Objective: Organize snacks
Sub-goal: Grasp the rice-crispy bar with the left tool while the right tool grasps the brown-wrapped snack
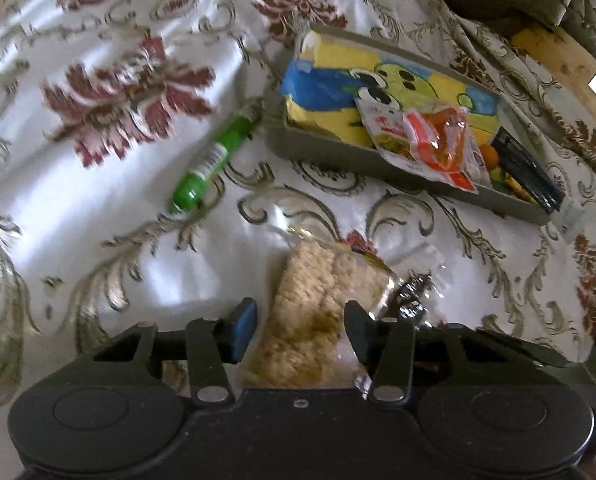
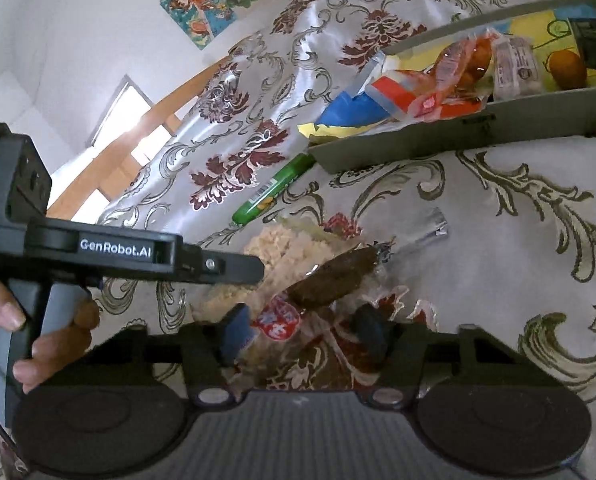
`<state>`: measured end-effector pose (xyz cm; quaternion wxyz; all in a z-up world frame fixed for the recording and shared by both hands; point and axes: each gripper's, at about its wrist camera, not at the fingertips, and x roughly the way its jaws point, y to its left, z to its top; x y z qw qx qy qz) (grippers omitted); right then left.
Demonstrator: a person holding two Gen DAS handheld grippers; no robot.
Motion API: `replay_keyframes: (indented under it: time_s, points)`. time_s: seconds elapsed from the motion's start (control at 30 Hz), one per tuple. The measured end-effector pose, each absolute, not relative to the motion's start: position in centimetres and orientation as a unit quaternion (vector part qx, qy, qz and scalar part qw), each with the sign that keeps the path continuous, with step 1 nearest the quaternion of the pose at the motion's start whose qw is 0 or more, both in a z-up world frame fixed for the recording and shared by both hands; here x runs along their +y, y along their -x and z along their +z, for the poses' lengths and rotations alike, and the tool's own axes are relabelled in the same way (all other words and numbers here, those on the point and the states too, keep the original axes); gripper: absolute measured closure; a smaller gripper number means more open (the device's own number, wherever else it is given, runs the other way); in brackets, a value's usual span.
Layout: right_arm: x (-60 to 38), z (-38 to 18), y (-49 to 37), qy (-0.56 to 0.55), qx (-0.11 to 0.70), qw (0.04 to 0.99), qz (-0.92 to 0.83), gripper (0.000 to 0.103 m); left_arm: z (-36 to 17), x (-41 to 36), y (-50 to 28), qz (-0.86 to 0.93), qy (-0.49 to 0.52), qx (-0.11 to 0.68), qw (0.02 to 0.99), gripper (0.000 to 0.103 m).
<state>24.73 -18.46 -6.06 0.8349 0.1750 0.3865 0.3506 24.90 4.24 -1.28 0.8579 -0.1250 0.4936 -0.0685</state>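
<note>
**A:** Where's everything sitting? A gray tray (image 1: 322, 156) is seen far right on the cloth (image 1: 97, 208), already loaded with an orange packet (image 1: 438, 140) and a dark packet (image 1: 530, 176). A green tube (image 1: 213, 160) is left lying just beside the tray's left end. Nearest, a clear-wrapped rice bar (image 1: 318, 300) is framed between the fingers of the left tool (image 1: 300, 328), with a brown bar (image 2: 334, 280) touching its right side.

**B:** And the tools? The left tool is held wide, the rice bar between its jaws but not clearly pinched. The right tool (image 2: 302, 332) is also spread, with a red-printed wrapper (image 2: 277, 320) between its fingers; contact can't be made out.

**A:** Handling guess: the rice bar is probably light and crumbly, and the wrap looks slick and crinkly. It's likely best taken across the middle of the block, not by the loose film end, and squeezed gently.

**B:** Hard to read: the near ends of both bars are hidden behind the tool bodies, the tray's right end is cut off in the right view, and the labels are too blurred.
</note>
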Motion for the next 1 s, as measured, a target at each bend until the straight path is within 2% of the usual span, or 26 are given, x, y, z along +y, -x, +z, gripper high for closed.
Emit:
replay_keyframes:
  time_s: [0.03, 0.13, 0.27, 0.3, 0.33, 0.37, 0.57, 0.6, 0.63, 0.73, 0.8, 0.87, 0.93, 1.0]
  points:
    - [-18.4, -6.1, -24.7, -0.173, 0.387, 0.836, 0.350, 0.047, -1.4, 4.3, -24.9, -0.067, 0.131, 0.494, 0.857, 0.054]
    - [-17.9, -5.8, -24.5, -0.161, 0.387, 0.838, 0.350, 0.051, -2.1, 5.0, -24.8, -0.067, 0.167, 0.495, 0.850, 0.044]
    - [-17.4, -5.1, -24.0, -0.139, 0.384, 0.846, 0.344, 0.058, -2.4, 4.8, -24.5, -0.067, 0.170, 0.490, 0.852, 0.043]
    - [-17.3, -4.9, -23.9, -0.133, 0.383, 0.847, 0.342, 0.061, -2.3, 4.6, -24.4, -0.068, 0.166, 0.490, 0.853, 0.042]
    - [-17.3, -4.6, -23.7, -0.125, 0.381, 0.851, 0.339, 0.077, -2.3, 4.6, -24.4, -0.069, 0.164, 0.491, 0.853, 0.042]
    - [-17.3, -4.4, -23.6, -0.117, 0.379, 0.856, 0.333, 0.080, -2.3, 4.6, -24.4, -0.069, 0.165, 0.491, 0.853, 0.042]
    - [-18.2, -3.6, -23.7, -0.099, 0.373, 0.872, 0.302, 0.086, -2.3, 4.6, -24.3, -0.065, 0.169, 0.492, 0.852, 0.042]
    - [-18.4, -3.7, -23.9, -0.100, 0.375, 0.873, 0.297, 0.093, -2.2, 4.5, -24.3, -0.064, 0.166, 0.493, 0.852, 0.042]
    - [-18.5, -3.7, -24.1, -0.096, 0.379, 0.874, 0.289, 0.094, -2.2, 4.4, -24.3, -0.063, 0.163, 0.494, 0.852, 0.042]
    - [-19.1, -3.9, -24.4, -0.097, 0.385, 0.874, 0.280, 0.094, -2.1, 3.8, -24.2, -0.067, 0.139, 0.494, 0.856, 0.041]
    - [-19.1, -4.0, -24.5, -0.093, 0.388, 0.873, 0.280, 0.094, -2.2, 3.4, -24.2, -0.080, 0.129, 0.492, 0.857, 0.024]
    - [-18.9, -4.1, -24.5, -0.087, 0.387, 0.874, 0.280, 0.094, -2.3, 2.7, -24.2, -0.089, 0.117, 0.492, 0.858, 0.014]
    - [-18.8, -4.2, -24.6, -0.087, 0.388, 0.874, 0.279, 0.094, -2.4, 1.5, -24.1, -0.090, 0.083, 0.496, 0.860, 0.011]
    - [-18.9, -4.2, -24.7, -0.089, 0.388, 0.874, 0.278, 0.094, -2.5, 0.3, -24.1, -0.088, 0.040, 0.499, 0.861, 0.011]
